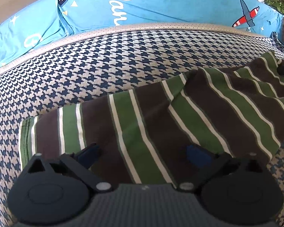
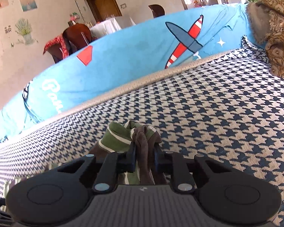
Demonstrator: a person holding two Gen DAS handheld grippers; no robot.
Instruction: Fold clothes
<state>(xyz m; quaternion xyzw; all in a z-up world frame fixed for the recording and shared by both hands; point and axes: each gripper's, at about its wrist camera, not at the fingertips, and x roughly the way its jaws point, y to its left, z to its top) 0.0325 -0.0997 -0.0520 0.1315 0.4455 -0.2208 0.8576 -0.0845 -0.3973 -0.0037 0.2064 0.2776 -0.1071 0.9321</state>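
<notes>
Striped garment [image 1: 161,117] stretches rightward from the spread-jawed left gripper [image 1: 142,151] hovering over its hem end — far end bunched, pinched by right gripper [image 2: 144,158].

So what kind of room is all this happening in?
Most likely a lived-in home. A striped garment lies on a houndstooth cover over what seems a sofa or bed, backed by a blue airplane-print sheet. Behind are a cloth-covered dining table, wooden chairs and a door.
</notes>
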